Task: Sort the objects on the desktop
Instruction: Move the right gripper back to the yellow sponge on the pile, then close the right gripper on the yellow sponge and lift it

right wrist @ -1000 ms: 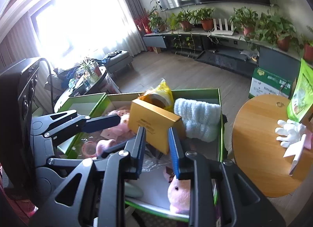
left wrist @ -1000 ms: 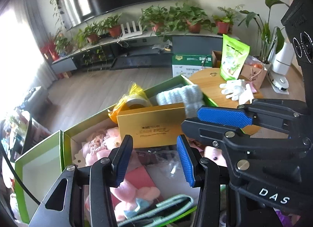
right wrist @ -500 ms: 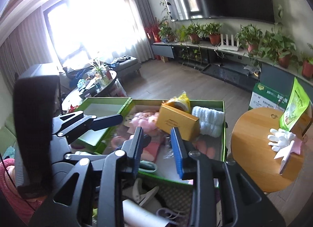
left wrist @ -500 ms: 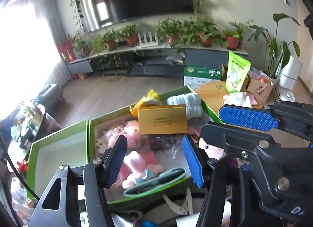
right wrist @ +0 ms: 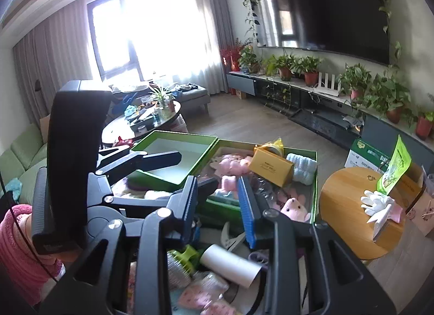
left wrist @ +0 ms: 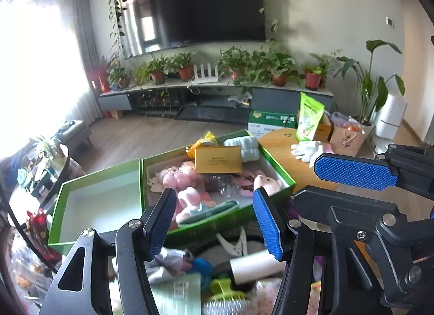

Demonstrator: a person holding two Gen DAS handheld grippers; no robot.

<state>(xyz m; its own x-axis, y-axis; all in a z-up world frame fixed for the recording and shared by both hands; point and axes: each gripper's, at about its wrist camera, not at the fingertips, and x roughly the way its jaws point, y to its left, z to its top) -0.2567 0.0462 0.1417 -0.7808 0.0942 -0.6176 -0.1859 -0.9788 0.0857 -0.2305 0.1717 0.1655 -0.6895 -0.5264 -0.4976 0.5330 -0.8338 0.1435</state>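
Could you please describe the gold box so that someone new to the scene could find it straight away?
Find the open green cardboard box full of plush toys. At its far end, a flat rectangular gold cardboard box leans beside a rolled pale-blue towel. It is the only hard-edged, shiny gold item among soft pink things.

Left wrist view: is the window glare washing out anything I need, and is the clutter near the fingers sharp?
Left wrist view: the window blows out the left edge only; the green box stays clear, clutter under the left gripper is soft. Right wrist view: window glare sits behind; the yellow carton reads sharply.
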